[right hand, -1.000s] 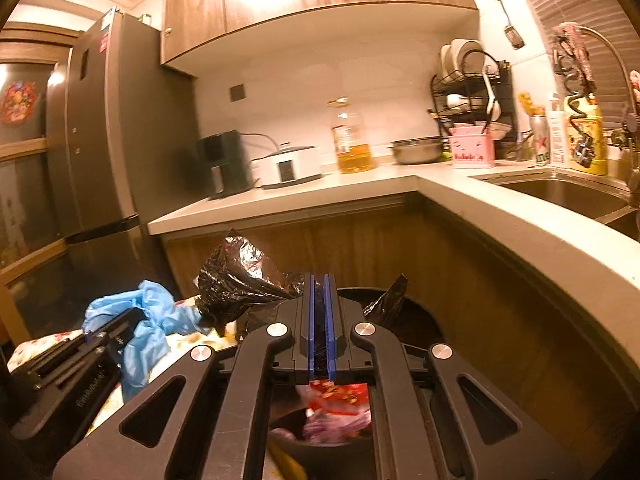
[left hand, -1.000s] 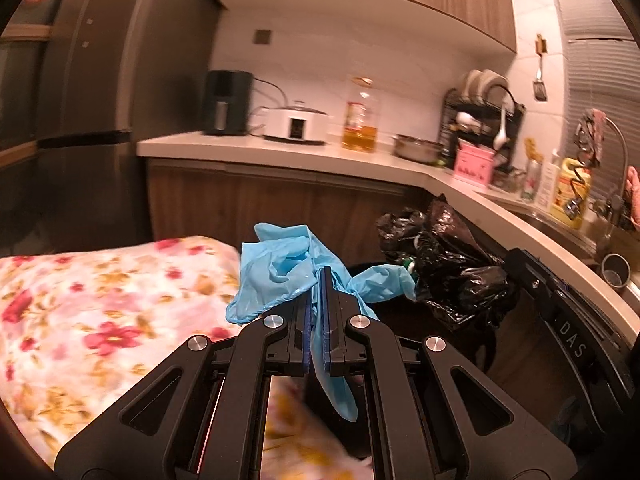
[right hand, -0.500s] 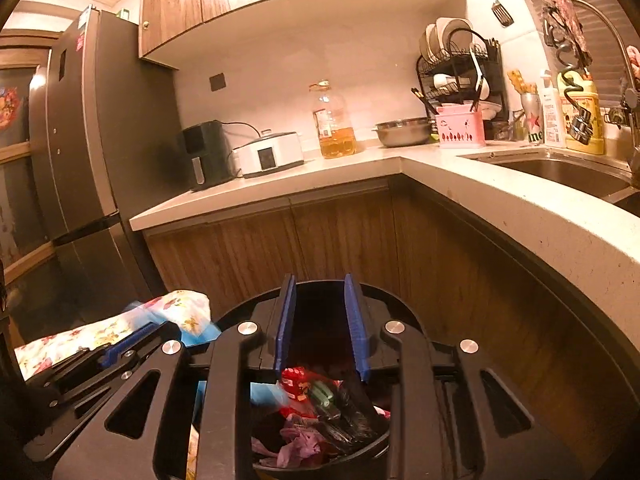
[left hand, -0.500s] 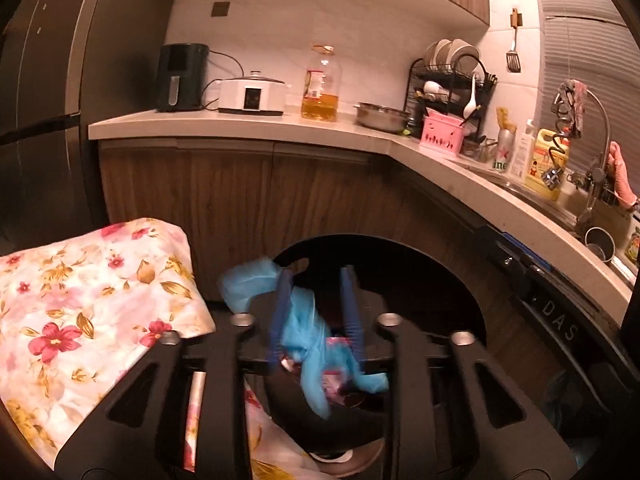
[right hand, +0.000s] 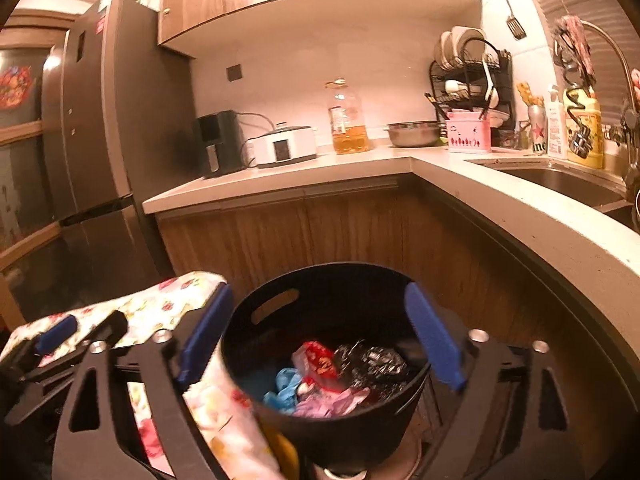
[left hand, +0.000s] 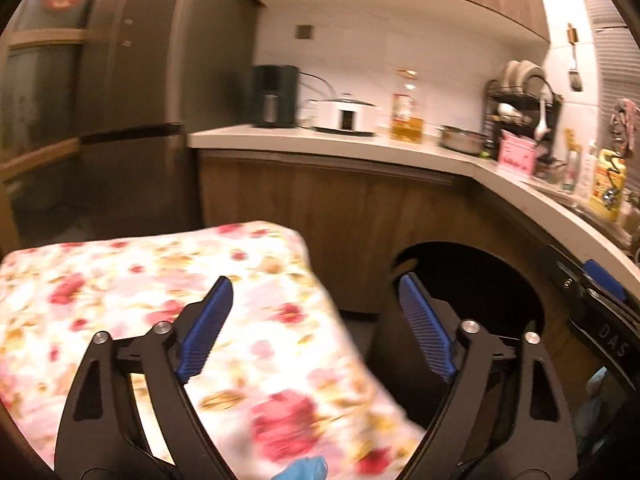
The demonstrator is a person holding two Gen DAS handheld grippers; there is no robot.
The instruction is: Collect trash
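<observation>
Black bin (right hand: 320, 280) beside the floral cloth (left hand: 160, 280) holds blue glove (right hand: 286, 388), red wrapper (right hand: 316, 360) and black bag (right hand: 372, 362); left hand-held gripper (left hand: 316, 322) and right hand-held gripper (right hand: 320, 332) are both opening, nothing between their jaws.

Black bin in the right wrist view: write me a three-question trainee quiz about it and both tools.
1. True or false: the black bin already holds trash, among it a crumpled black bag and something blue.
2. What lies between the pads of the right tool? A) a bottle B) nothing gripped, only the bin below C) a spoon
3. Fill in: the left tool hangs partly over a ____-patterned cloth.

Key: 1 true. 2 B; both tools' jaws are opening and grip nothing. 3 floral.
</observation>
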